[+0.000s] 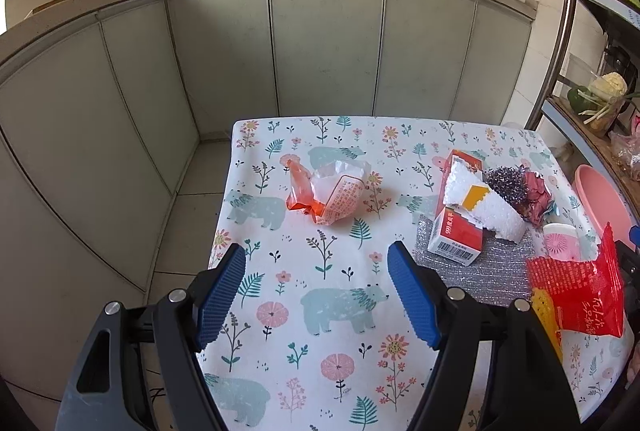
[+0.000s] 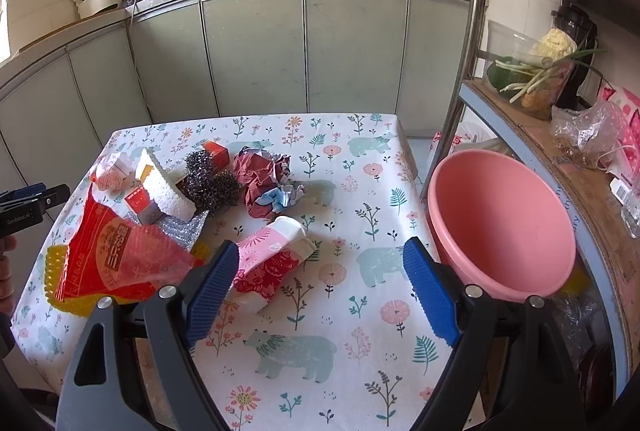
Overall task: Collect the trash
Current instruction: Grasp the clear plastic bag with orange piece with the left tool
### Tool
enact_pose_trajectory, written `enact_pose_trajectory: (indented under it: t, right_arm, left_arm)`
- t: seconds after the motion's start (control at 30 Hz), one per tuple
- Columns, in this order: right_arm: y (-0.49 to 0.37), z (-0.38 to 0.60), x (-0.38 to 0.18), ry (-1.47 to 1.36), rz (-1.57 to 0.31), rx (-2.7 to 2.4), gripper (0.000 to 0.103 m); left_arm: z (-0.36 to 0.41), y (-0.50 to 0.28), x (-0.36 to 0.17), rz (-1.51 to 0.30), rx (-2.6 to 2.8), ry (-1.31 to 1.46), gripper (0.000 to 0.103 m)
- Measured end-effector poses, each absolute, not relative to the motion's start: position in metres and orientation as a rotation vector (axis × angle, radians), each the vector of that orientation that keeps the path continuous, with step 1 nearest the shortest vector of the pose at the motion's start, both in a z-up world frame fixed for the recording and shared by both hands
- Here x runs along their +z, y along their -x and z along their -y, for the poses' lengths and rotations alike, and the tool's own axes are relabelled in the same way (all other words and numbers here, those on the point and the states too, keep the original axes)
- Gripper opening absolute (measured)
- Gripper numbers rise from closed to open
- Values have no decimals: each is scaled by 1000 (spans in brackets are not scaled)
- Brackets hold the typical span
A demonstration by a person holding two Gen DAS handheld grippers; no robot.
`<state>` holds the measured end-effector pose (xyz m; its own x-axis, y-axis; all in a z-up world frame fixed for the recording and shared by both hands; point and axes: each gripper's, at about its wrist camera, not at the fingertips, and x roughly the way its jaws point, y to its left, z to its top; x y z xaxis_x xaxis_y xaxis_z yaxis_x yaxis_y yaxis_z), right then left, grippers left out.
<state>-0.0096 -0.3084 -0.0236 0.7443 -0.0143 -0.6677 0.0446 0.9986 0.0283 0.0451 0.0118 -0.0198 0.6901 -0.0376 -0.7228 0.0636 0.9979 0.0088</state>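
Start on the left. Your left claw [image 1: 316,295] is wide open and holds nothing. It hangs over the counter [image 1: 280,311], above a bare spot with a bear print. Ahead of it lies an orange wrapper [image 1: 320,191], crumpled and alone, well apart from the other trash. That looks like the easy first pick for this claw. Come down over the middle of it, so both pads meet plastic and not just a thin edge. Thin plastic slips, so squeeze where it is bunched up.

Move on to the middle. Here sits the big pile: a red box [image 1: 456,235], a white foam block [image 1: 492,207], a steel scrubber [image 2: 208,183] and a red paper ball [image 2: 264,179]. They touch each other, so pull one at a time or the rest may slide. A red bag [image 2: 120,251] lies at the near side of the pile, over something yellow.

Now the right. Your right claw [image 2: 320,291] is also wide open and empty. Just ahead of its left finger lies a pink and red paper cup [image 2: 272,255], on its side. The cup looks soft, so grip it gently across its body. The pink bowl [image 2: 500,223] stands at the counter's right edge, and it looks like the place for trash. It is near, so lift the cup clear, swing right, and let go once you are over the bowl.
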Motion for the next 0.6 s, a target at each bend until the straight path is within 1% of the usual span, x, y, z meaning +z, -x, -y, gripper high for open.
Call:
enact_pose_trajectory:
  t: [0.33, 0.6]
  right_arm:
    - [-3, 319, -26, -79, -759, -38, 85]
    - [-14, 327, -24, -154, -783, 1, 85]
  left_arm:
    - [-26, -71, -21, -846, -117, 11, 72]
    - [-26, -115, -32, -898, -138, 37, 73]
